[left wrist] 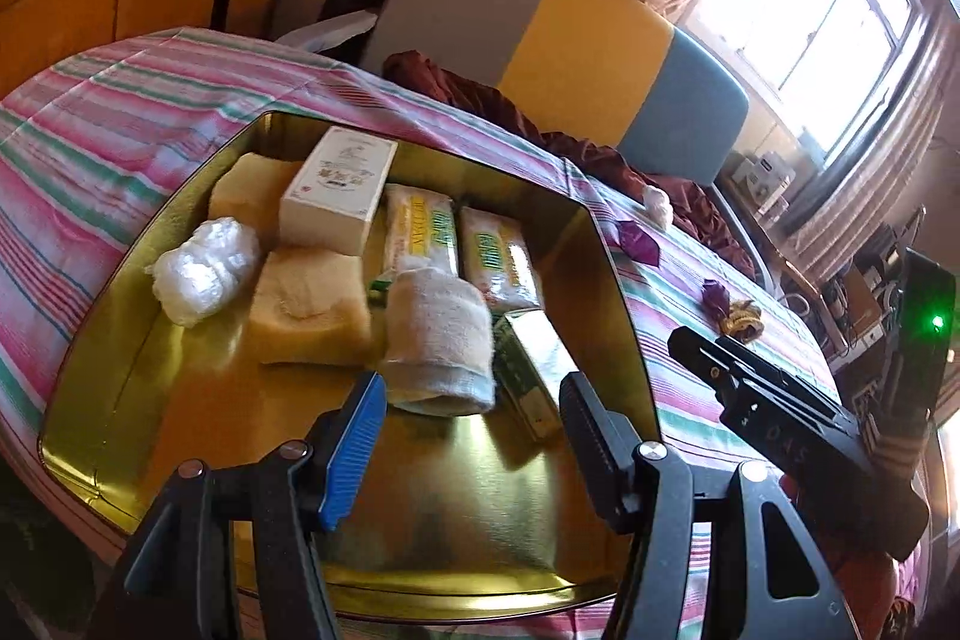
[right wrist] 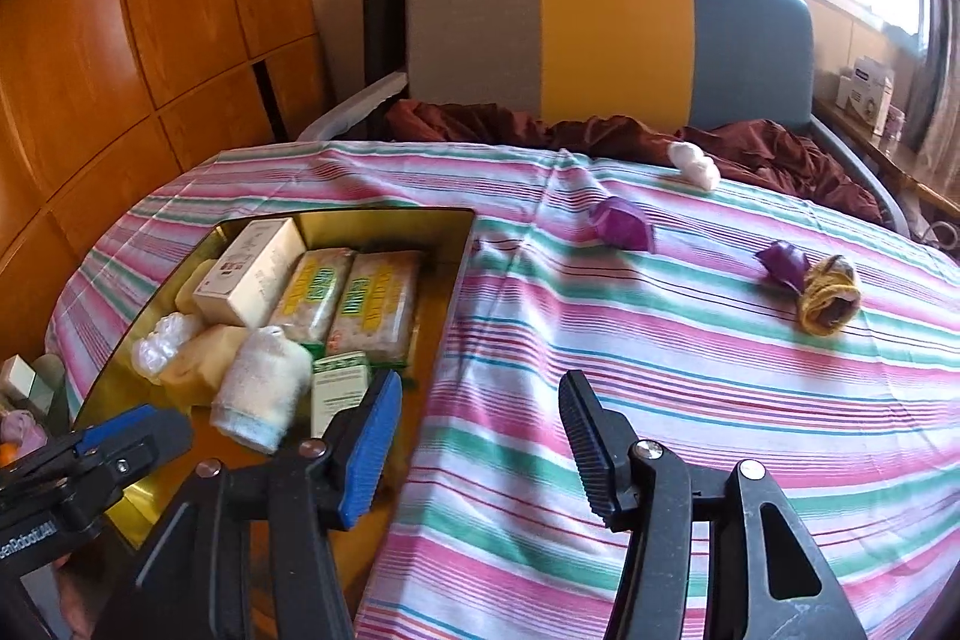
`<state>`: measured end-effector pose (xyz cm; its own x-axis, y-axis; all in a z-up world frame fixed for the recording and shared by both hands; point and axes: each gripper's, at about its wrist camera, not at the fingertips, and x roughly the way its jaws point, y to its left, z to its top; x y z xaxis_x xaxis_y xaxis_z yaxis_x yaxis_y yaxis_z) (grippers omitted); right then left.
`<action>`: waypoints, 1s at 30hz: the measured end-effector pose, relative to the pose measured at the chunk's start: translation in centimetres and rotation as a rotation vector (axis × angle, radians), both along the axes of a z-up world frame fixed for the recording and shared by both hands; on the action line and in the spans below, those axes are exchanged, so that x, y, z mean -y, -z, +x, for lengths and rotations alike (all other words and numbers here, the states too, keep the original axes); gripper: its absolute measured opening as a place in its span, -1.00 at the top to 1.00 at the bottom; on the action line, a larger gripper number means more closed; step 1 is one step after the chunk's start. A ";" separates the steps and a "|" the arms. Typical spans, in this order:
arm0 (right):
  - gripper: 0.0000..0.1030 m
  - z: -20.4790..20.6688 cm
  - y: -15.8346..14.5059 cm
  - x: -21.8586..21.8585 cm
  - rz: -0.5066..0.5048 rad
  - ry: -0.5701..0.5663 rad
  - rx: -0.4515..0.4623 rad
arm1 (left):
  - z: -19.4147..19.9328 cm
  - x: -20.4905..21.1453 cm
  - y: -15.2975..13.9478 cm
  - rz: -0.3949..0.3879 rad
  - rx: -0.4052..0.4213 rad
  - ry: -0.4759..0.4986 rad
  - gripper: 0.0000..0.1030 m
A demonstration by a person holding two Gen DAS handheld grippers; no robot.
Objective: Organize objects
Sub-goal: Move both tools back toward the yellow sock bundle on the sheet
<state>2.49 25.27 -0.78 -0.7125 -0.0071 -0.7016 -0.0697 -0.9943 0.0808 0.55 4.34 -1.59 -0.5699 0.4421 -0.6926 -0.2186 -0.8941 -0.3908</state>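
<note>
Gold tin [left wrist: 150, 340], pink-green striped sheet [right wrist: 660, 370]

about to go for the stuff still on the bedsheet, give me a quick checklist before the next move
1. Right gripper empty, jaws opening: ok.
2. Left gripper empty over the gold tin: ok.
3. Tin has bare floor near its front: ok.
4. Loose items in plain sight on the striped sheet: purple wrapper, second purple piece, yellow-brown roll, white bundle: ok.
5. Path from right gripper to the purple wrapper unobstructed: ok.
6. Rolled towel settled in the tin: ok.
</note>
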 end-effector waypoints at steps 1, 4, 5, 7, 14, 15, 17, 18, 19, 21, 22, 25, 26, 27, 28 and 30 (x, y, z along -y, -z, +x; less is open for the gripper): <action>-0.10 0.1 0.0 -0.3 -0.002 0.006 0.000 | 0.1 -0.4 -0.1 -0.003 -0.001 0.011 -0.18; -0.13 0.2 0.2 -1.6 -0.012 0.030 0.000 | 0.4 -1.5 -0.4 -0.015 -0.010 0.044 -0.18; -0.15 0.3 0.3 -2.1 -0.013 0.039 0.000 | 0.5 -1.9 -0.4 -0.016 -0.011 0.056 -0.18; -0.18 0.5 0.7 -3.1 -0.012 0.057 0.006 | 0.9 -2.8 -0.5 -0.021 -0.021 0.087 -0.18; -0.24 1.5 4.1 -8.1 -0.012 0.148 0.090 | 2.3 -6.7 -0.5 -0.074 -0.029 0.215 -0.18; -0.24 1.7 4.5 -9.2 -0.014 0.170 0.101 | 2.5 -7.5 -0.5 -0.080 -0.030 0.240 -0.18; -0.24 1.9 5.1 -11.4 -0.023 0.214 0.110 | 2.8 -8.6 -0.4 -0.091 -0.026 0.275 -0.18; -0.24 2.0 5.3 -12.6 -0.027 0.239 0.111 | 3.0 -9.2 -0.5 -0.097 -0.027 0.294 -0.18; -0.24 2.0 5.4 -13.7 -0.034 0.262 0.110 | 3.2 -10.0 -0.5 -0.106 -0.030 0.319 -0.18; -0.26 1.9 5.4 -16.4 -0.056 0.309 0.097 | 3.6 -11.5 -0.4 -0.120 -0.029 0.361 -0.18; -0.27 1.7 5.3 -17.6 -0.064 0.330 0.090 | 3.7 -12.1 -0.4 -0.124 -0.027 0.376 -0.18; -0.33 0.8 4.4 -21.3 -0.083 0.405 0.051 | 4.1 -13.6 -0.4 -0.144 -0.033 0.402 -0.24; -0.36 0.4 4.0 -22.4 -0.092 0.426 0.035 | 4.2 -13.8 -0.4 -0.148 -0.038 0.407 -0.24; -0.37 -0.3 3.7 -23.5 -0.100 0.447 0.026 | 4.3 -14.2 -0.5 -0.150 -0.040 0.417 -0.24; -0.37 -0.9 3.5 -24.4 -0.108 0.466 0.023 | 4.4 -14.6 -0.5 -0.149 -0.034 0.429 -0.24; -0.37 -2.3 3.4 -26.1 -0.134 0.502 0.020 | 4.7 -15.0 -0.6 -0.158 -0.042 0.435 -0.24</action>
